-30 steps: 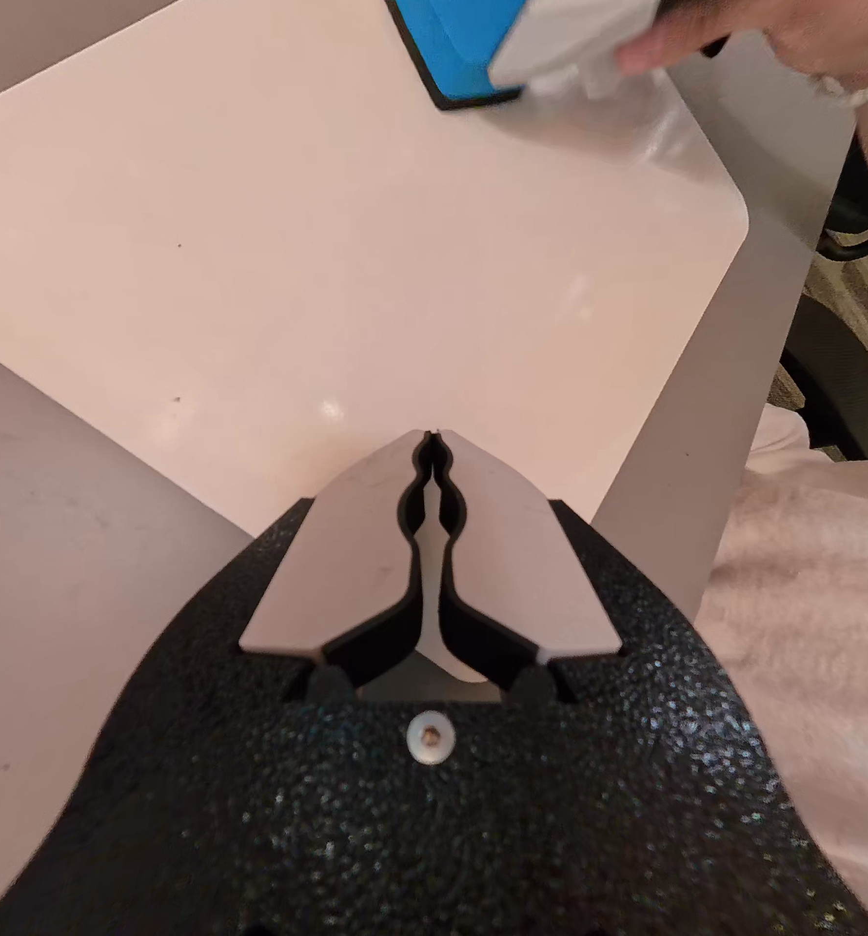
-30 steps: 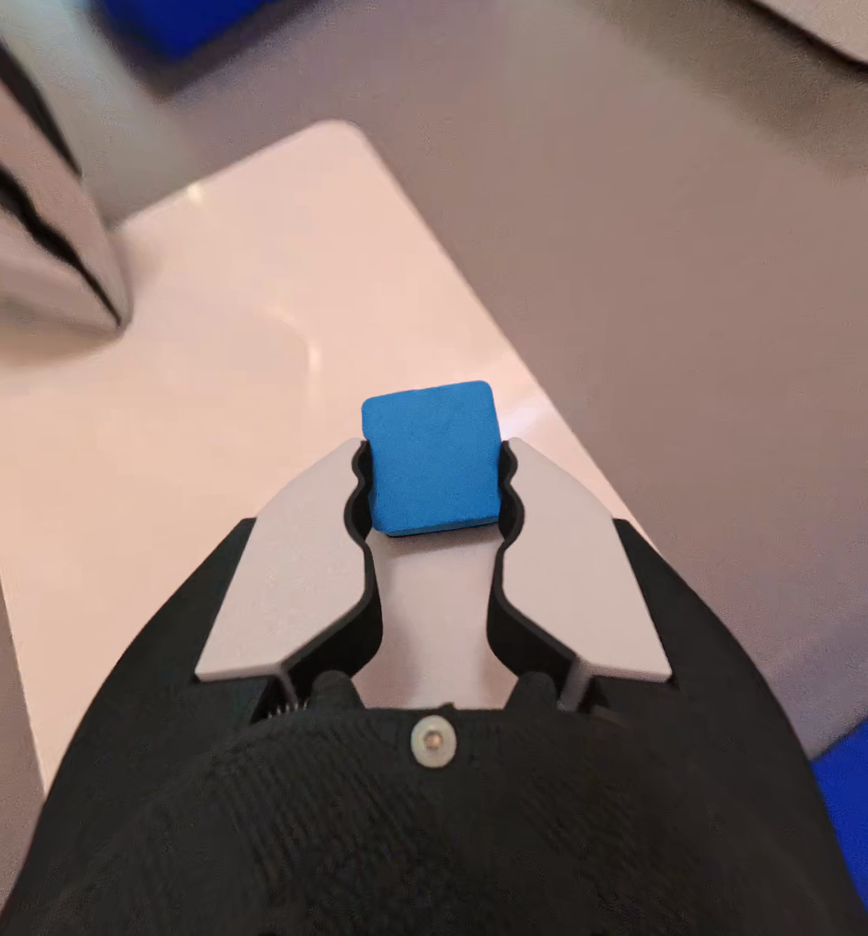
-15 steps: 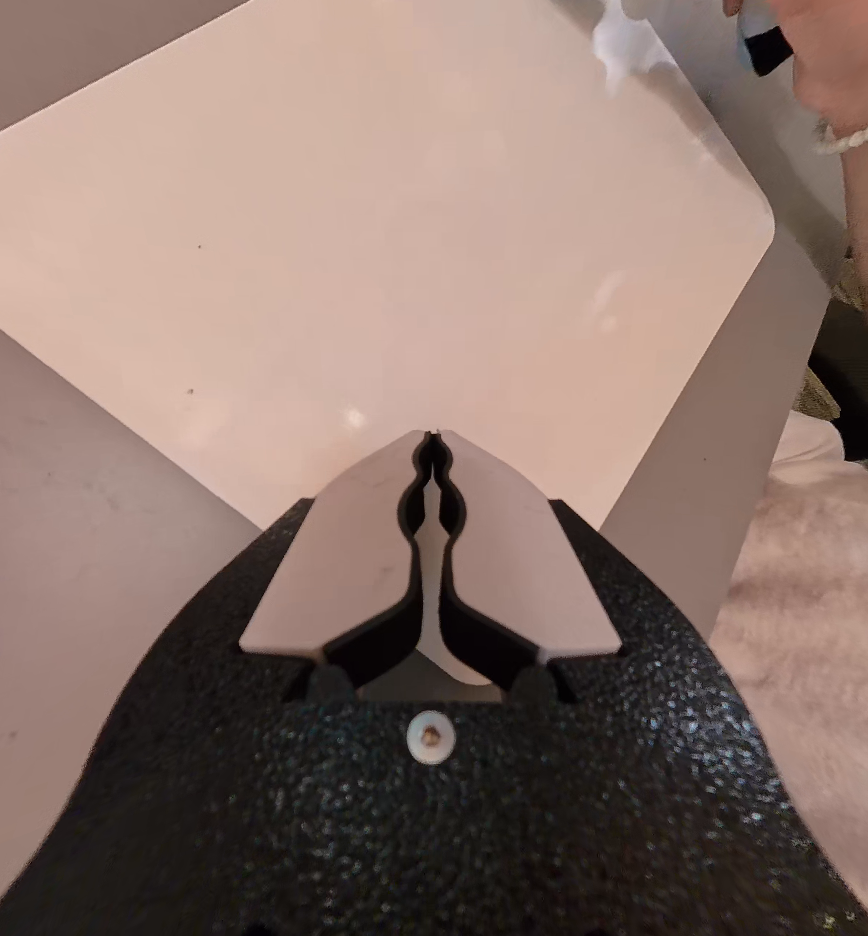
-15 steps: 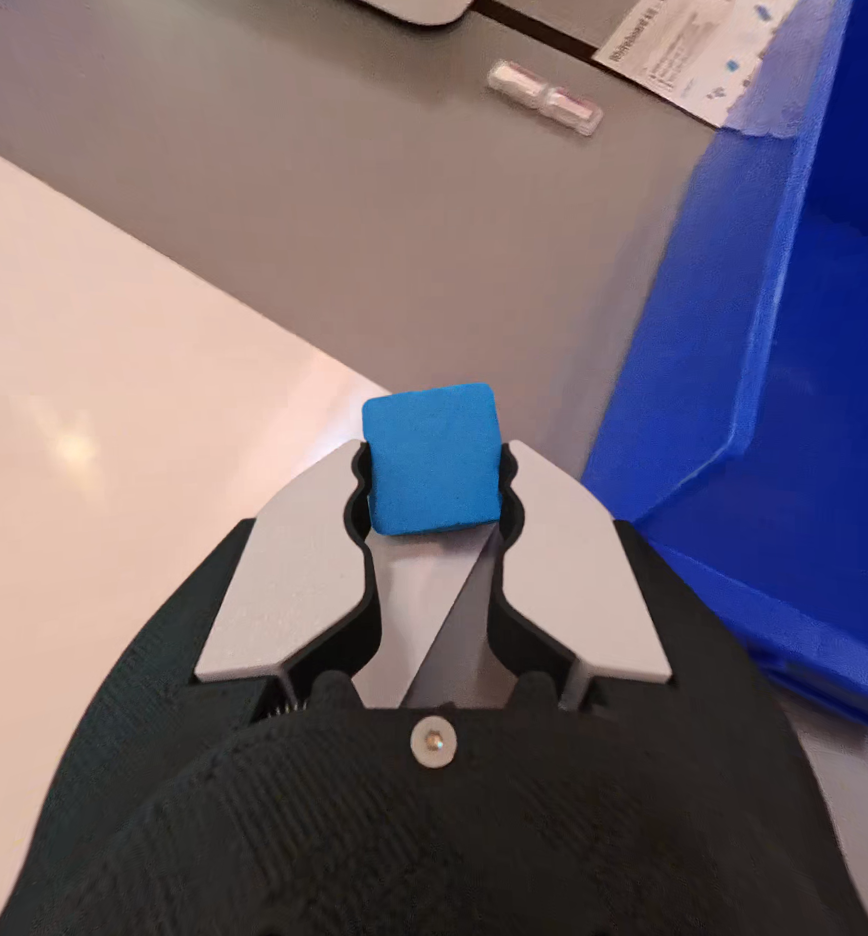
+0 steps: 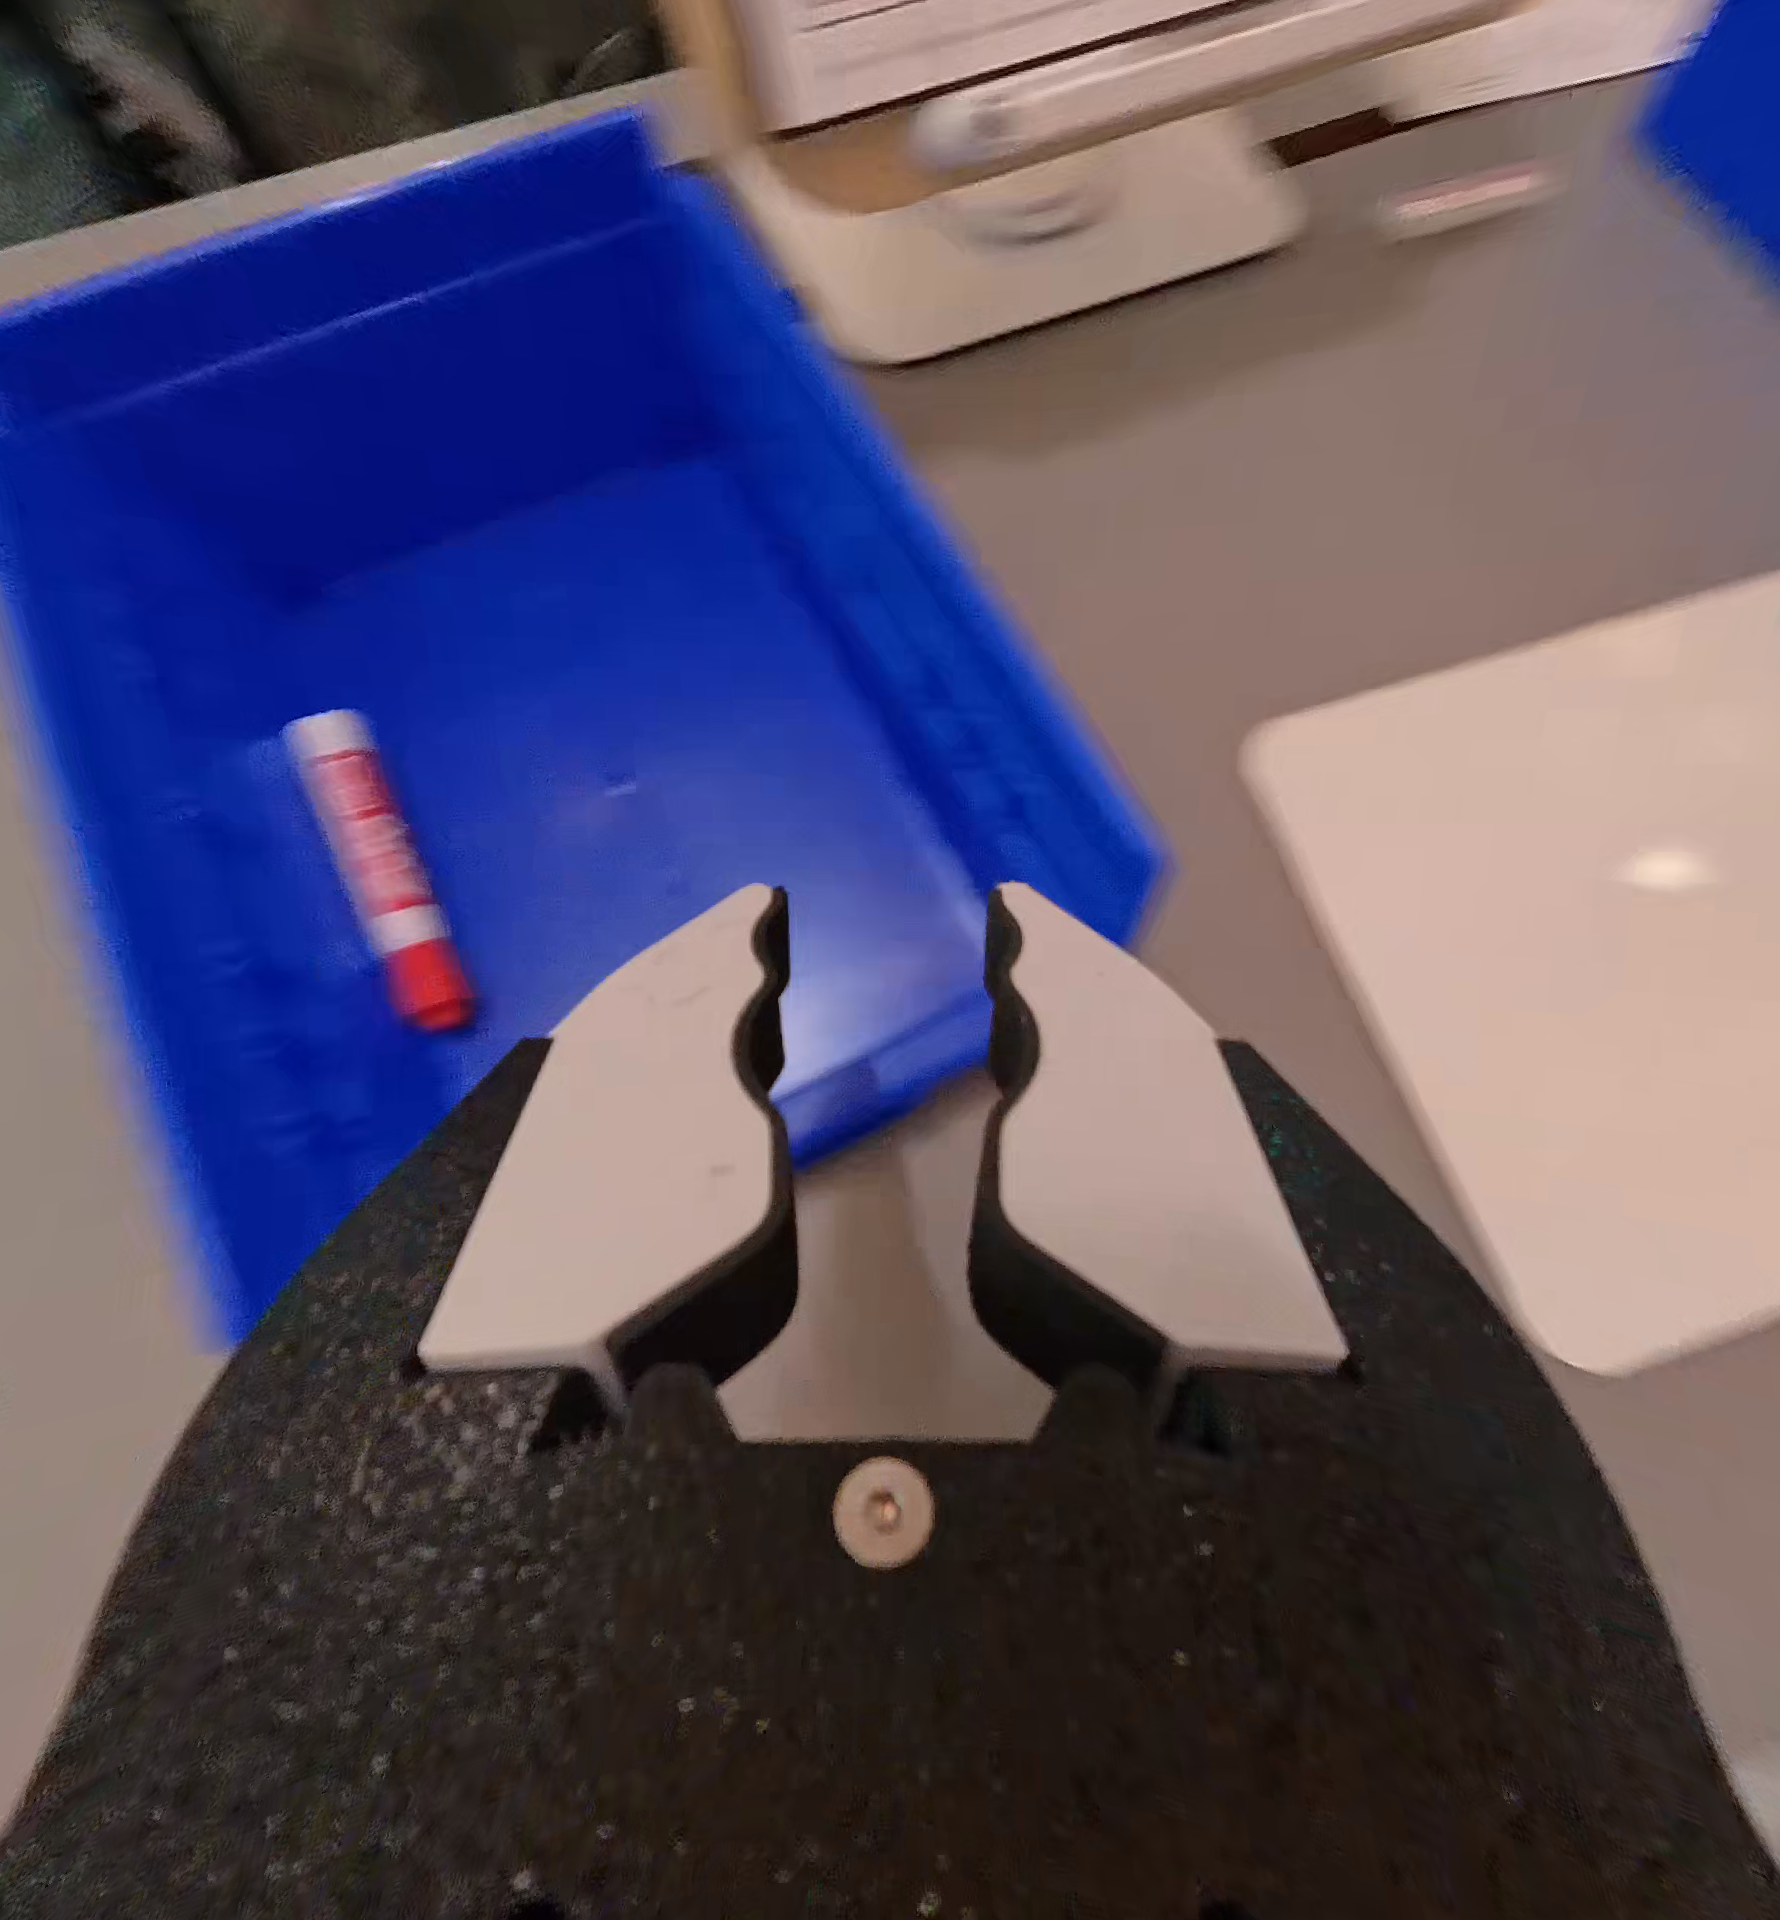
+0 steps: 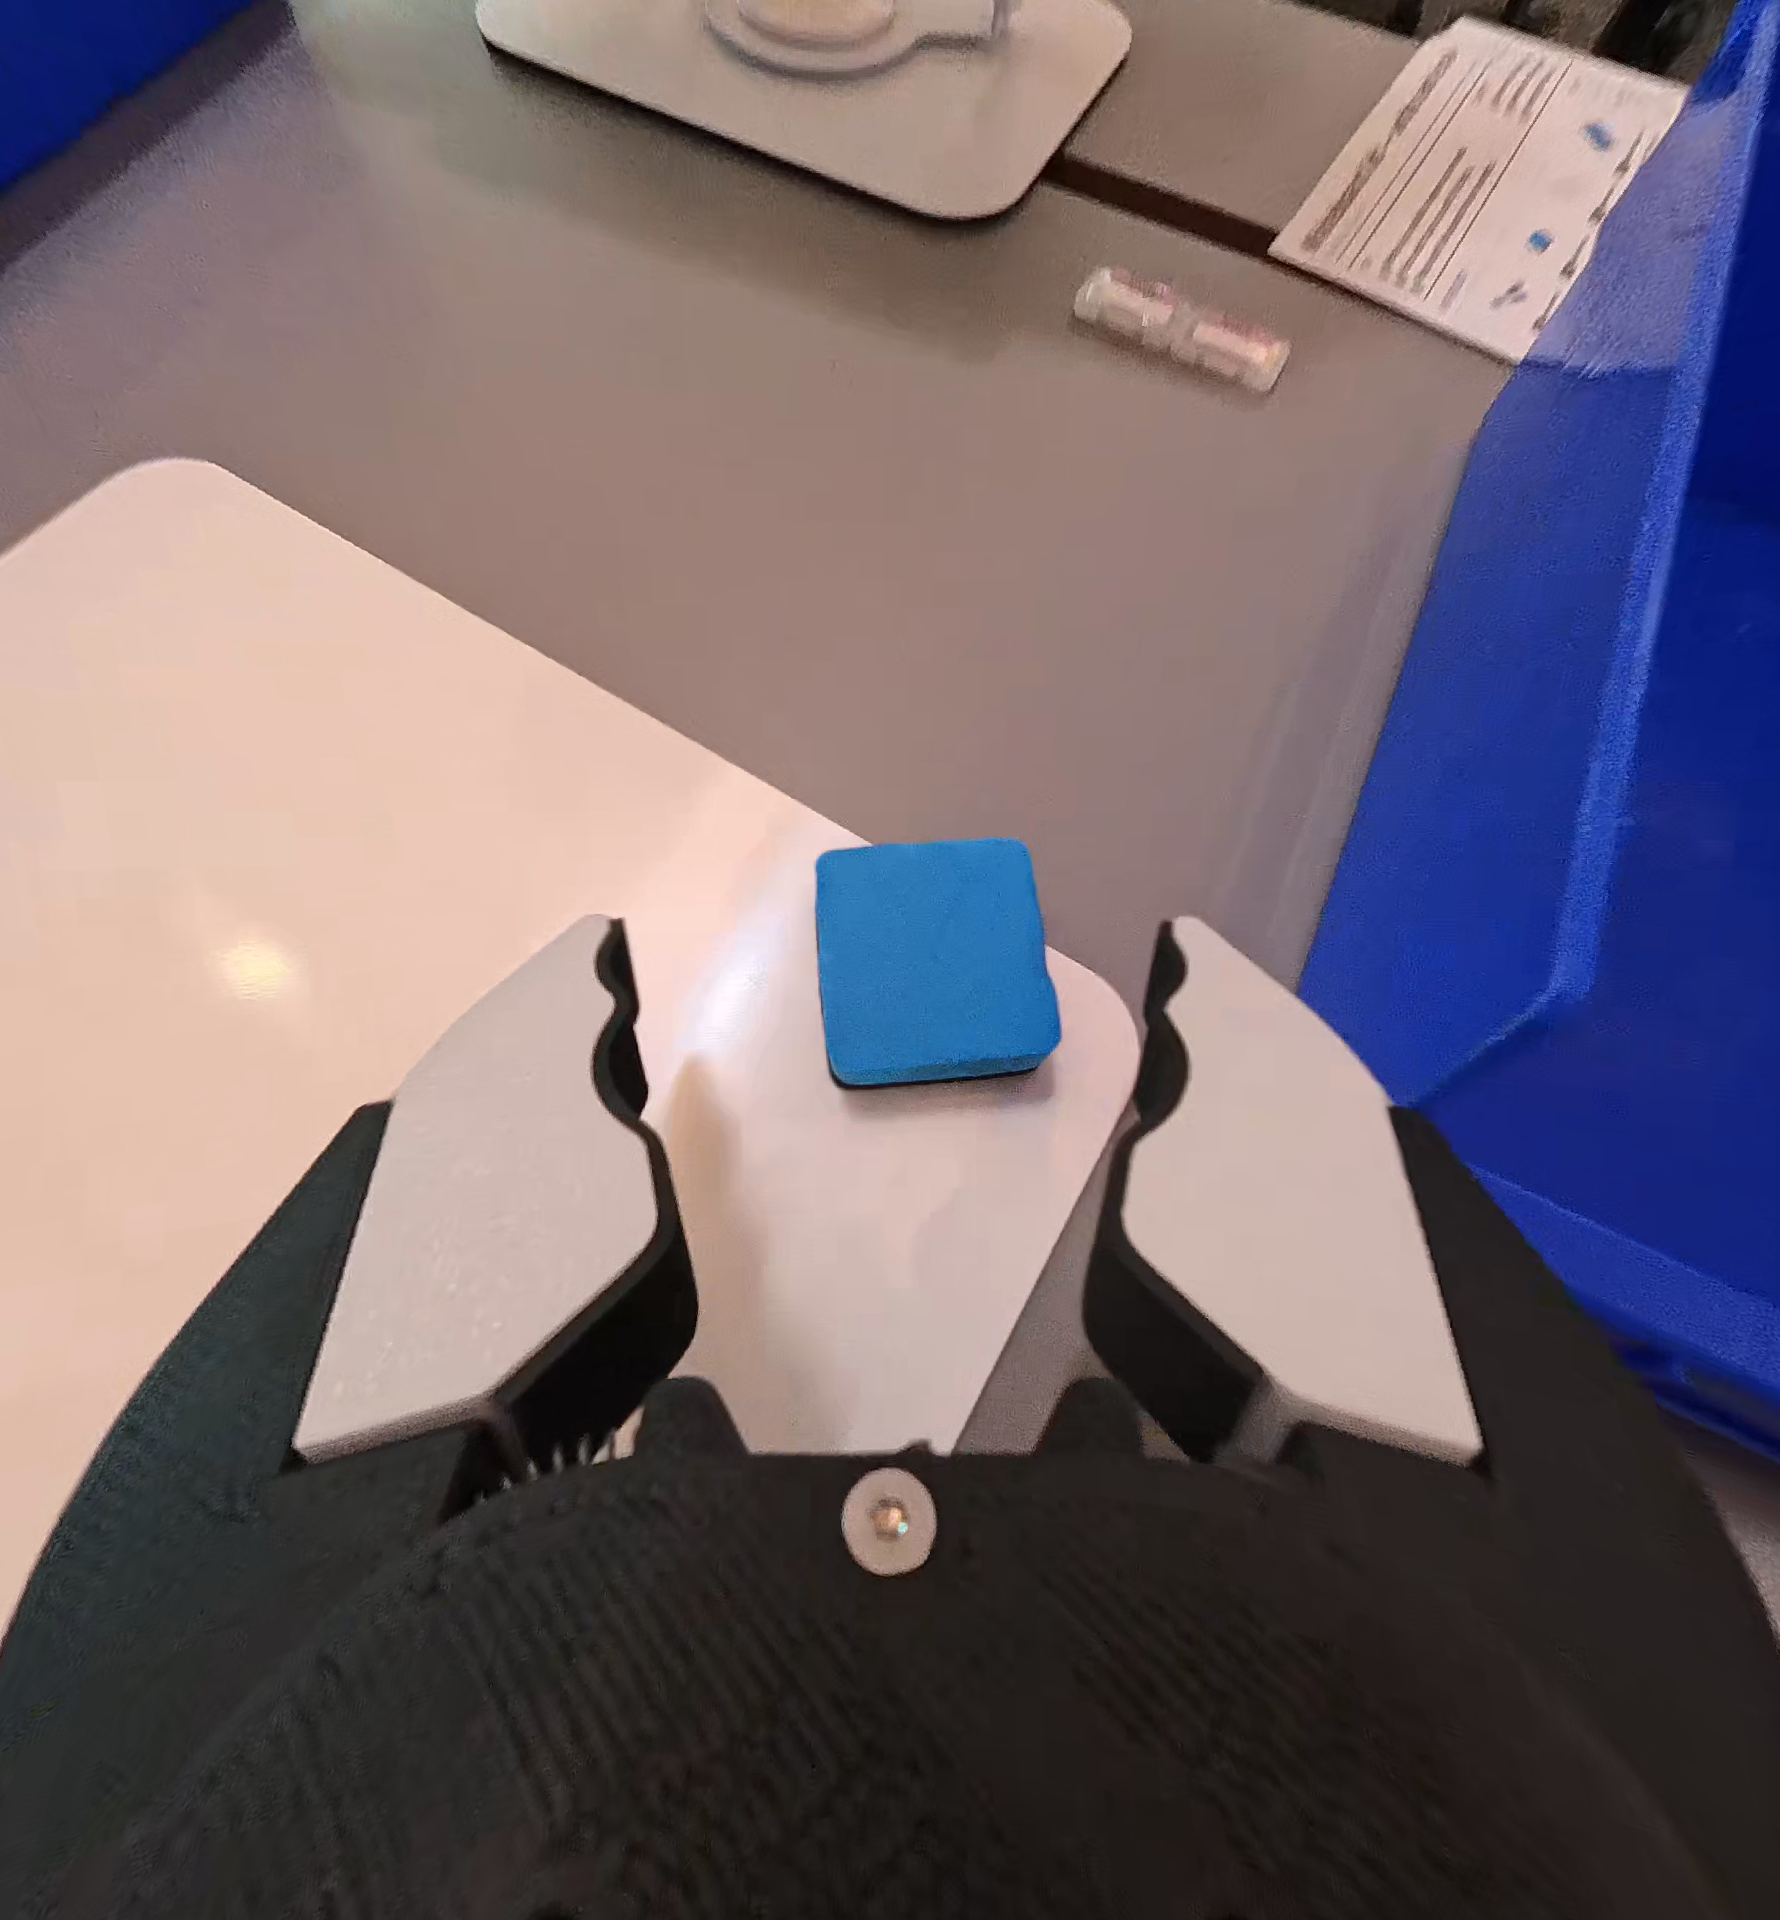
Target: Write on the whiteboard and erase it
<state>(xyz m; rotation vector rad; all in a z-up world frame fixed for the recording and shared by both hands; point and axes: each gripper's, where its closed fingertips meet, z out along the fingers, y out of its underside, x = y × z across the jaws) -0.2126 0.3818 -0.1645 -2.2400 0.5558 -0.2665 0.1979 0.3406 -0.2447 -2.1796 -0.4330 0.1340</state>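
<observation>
Cut off and blurred around the whiteboard

In the left wrist view, the whiteboard point(image 5: 1551, 966) runs off the right edge, and a blue bin point(image 5: 512, 582) left of it is motion-smeared; the marker point(image 5: 377, 862) inside has an unreadable label. In the right wrist view, a second blue bin point(image 6: 1644, 831) right of the whiteboard is cropped.

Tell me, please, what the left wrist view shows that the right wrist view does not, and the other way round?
Only the left wrist view shows the red marker lying inside a blue bin, with the open left gripper above the bin's near edge. Only the right wrist view shows the blue eraser resting whole on a corner of the whiteboard, between the spread fingers of the open right gripper, plus a printed sheet. Both show the whiteboard, blank where visible, the grey table, and blue bins.
</observation>
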